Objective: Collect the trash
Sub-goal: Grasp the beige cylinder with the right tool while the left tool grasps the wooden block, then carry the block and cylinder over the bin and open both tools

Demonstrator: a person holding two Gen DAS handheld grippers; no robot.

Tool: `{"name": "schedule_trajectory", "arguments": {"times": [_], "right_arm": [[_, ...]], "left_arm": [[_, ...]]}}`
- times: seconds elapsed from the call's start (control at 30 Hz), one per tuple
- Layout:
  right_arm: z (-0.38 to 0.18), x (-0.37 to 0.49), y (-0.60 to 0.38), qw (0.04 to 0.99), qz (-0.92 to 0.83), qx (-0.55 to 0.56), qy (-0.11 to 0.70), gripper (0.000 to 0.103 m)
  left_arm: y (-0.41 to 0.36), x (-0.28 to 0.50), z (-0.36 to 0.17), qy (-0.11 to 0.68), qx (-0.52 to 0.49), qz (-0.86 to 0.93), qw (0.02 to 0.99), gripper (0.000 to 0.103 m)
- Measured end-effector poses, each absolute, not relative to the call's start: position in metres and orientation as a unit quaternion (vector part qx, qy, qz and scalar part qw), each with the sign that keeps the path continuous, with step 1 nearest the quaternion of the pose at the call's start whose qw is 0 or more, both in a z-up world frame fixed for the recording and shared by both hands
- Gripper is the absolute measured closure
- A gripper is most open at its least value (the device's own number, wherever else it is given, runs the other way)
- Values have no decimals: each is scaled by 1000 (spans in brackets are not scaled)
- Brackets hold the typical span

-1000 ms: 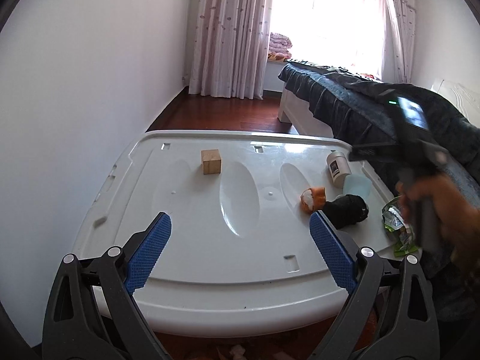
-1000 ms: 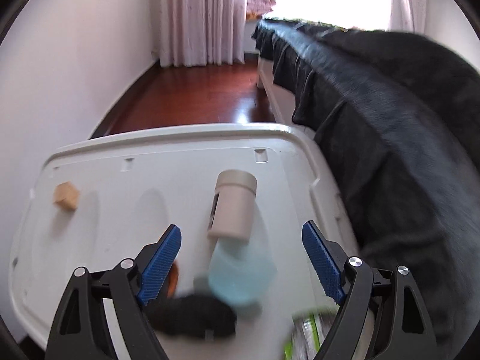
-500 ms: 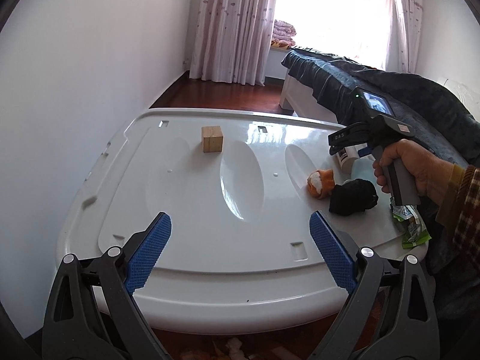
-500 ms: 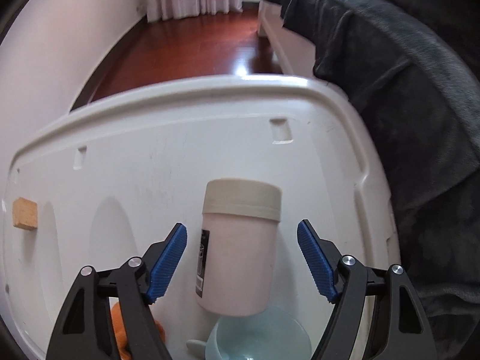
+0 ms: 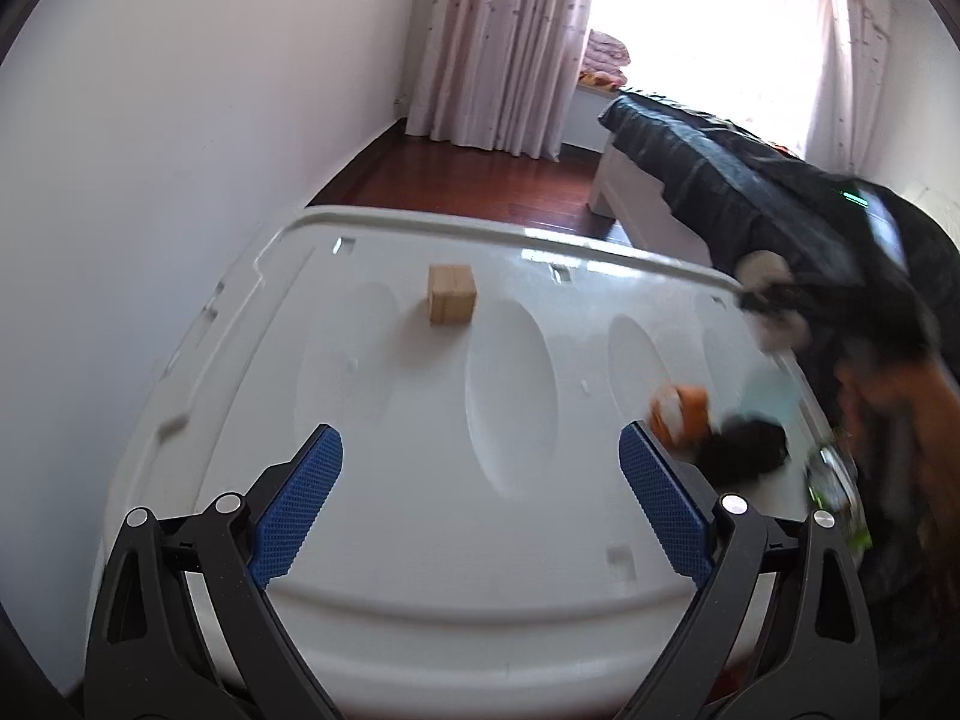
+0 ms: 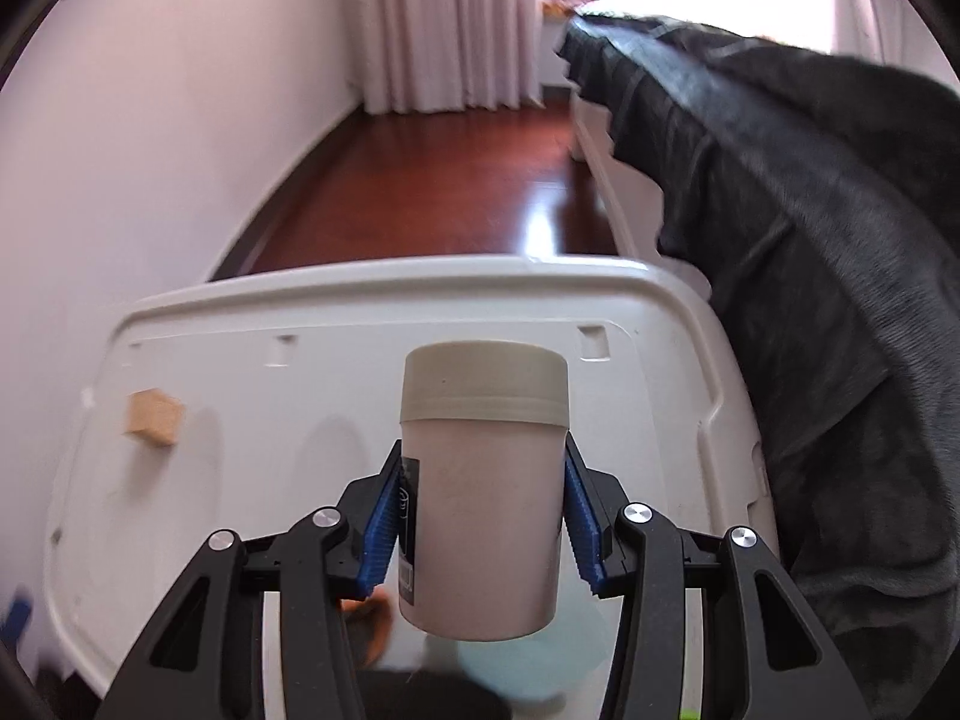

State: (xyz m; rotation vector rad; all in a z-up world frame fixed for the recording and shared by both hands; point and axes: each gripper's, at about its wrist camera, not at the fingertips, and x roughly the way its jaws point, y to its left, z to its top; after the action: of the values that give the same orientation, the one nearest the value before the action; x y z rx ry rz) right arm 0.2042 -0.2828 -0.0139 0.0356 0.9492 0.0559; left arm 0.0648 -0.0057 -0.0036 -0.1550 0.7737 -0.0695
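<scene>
Trash lies scattered on the right side of a white plastic lid [image 5: 420, 540]. One piece, a pale pink jar [image 6: 483, 516] with a beige screw cap, sits between the blue pads [image 6: 384, 525] of the right gripper [image 6: 480, 525]; the jaws are closing, and both pads already lie against the jar's sides. In the left wrist view the same jar [image 5: 765, 270] shows as a blur near the lid's far right edge, with the person's hand [image 5: 888, 396] smeared by motion behind it.

Below the jar lie a pale blue cup [image 5: 771, 390], an orange and white scrap [image 5: 681, 414], a black crumpled lump [image 5: 744, 447] touching that scrap, and a green and silver wrapper [image 5: 834, 486] at the lid's right rim. A wooden block [image 5: 451, 302] stands well apart from these, toward the far left.

The left gripper [image 5: 480, 516] hovers over the near part of the lid with its jaws spread wide and nothing between them.

A dark blanket [image 6: 780, 240] drapes the bed beside the lid.
</scene>
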Motion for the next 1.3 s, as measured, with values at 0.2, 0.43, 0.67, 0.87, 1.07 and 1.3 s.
{"name": "schedule_trajectory", "arguments": {"times": [0.2,0.43,0.67,0.87,1.07,1.3], "right_arm": [[8,164,-278,902,61,-4,428,56],[10,163,-285,904,83,-10,419,56],[14,156,-283,908,96,-13,407,56],[18,148,-278,911,104,-17,399,56],[23,143,-275,913,102,-16,394,56],[36,108,-260,914,105,-16,392,56]], "left_arm": [[-10,166,-29,412,-64,-21,909,14],[-11,233,-69,451,-56,19,890,27],[-20,258,-80,464,-39,38,884,42],[-8,259,-80,468,-48,46,881,68],[-6,233,-66,451,-41,34,891,68],[-11,163,-23,417,-18,8,909,68]]}}
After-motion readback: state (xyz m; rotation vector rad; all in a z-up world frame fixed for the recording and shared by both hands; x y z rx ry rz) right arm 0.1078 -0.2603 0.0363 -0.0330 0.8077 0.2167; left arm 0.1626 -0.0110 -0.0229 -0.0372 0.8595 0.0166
